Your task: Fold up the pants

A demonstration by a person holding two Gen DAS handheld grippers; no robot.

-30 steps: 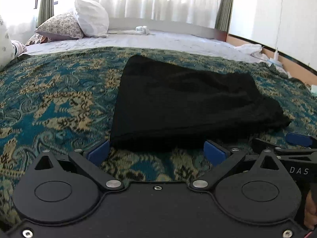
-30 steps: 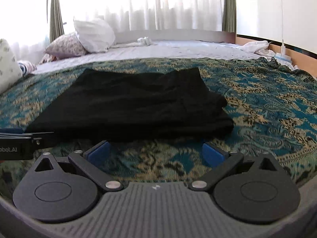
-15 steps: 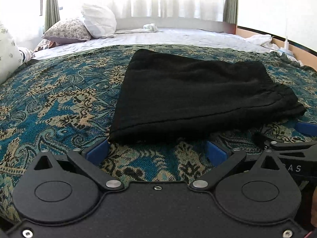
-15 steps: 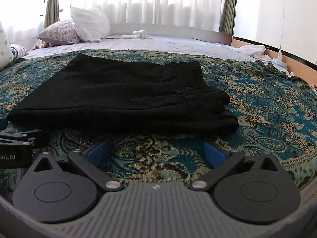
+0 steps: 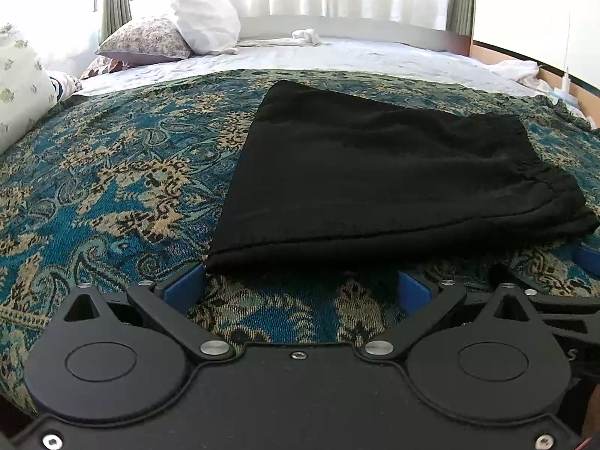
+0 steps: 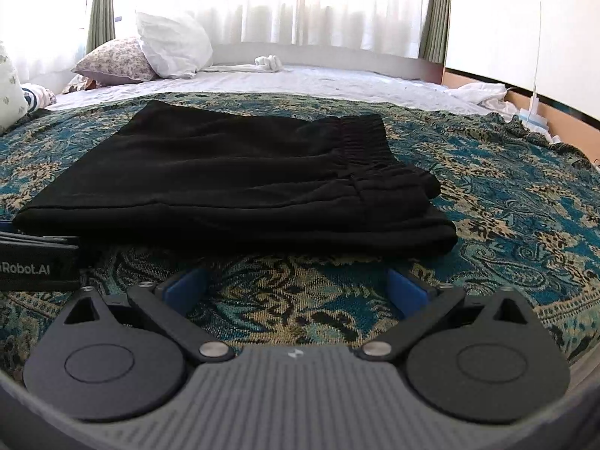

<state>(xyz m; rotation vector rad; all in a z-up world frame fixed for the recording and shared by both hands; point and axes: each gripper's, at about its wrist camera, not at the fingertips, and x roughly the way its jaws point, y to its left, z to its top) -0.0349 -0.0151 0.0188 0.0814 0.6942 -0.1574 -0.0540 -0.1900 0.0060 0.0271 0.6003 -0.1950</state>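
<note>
Black pants (image 5: pixel 378 176) lie folded flat on a teal patterned bedspread (image 5: pixel 112 187), elastic waistband at the right end (image 6: pixel 360 142). My left gripper (image 5: pixel 298 287) is open just in front of the near left corner of the pants, nothing between its blue fingers (image 5: pixel 183 285). My right gripper (image 6: pixel 296 285) is also open, a little short of the near right part of the pants (image 6: pixel 240 183), empty. Part of the left gripper's body (image 6: pixel 37 258) shows at the left edge of the right wrist view.
White pillow (image 5: pixel 206 22) and floral pillow (image 5: pixel 146 39) sit at the bed's head on a pale sheet (image 5: pixel 337 56). A small white rolled cloth (image 6: pixel 268 62) lies by the headboard. Crumpled white fabric (image 6: pixel 483 95) lies at the right bed edge near a wall.
Both grippers have risen and pulled back slightly from the pants' near edge; the pants now show more from above. They stay open and empty. The pants have not moved.
</note>
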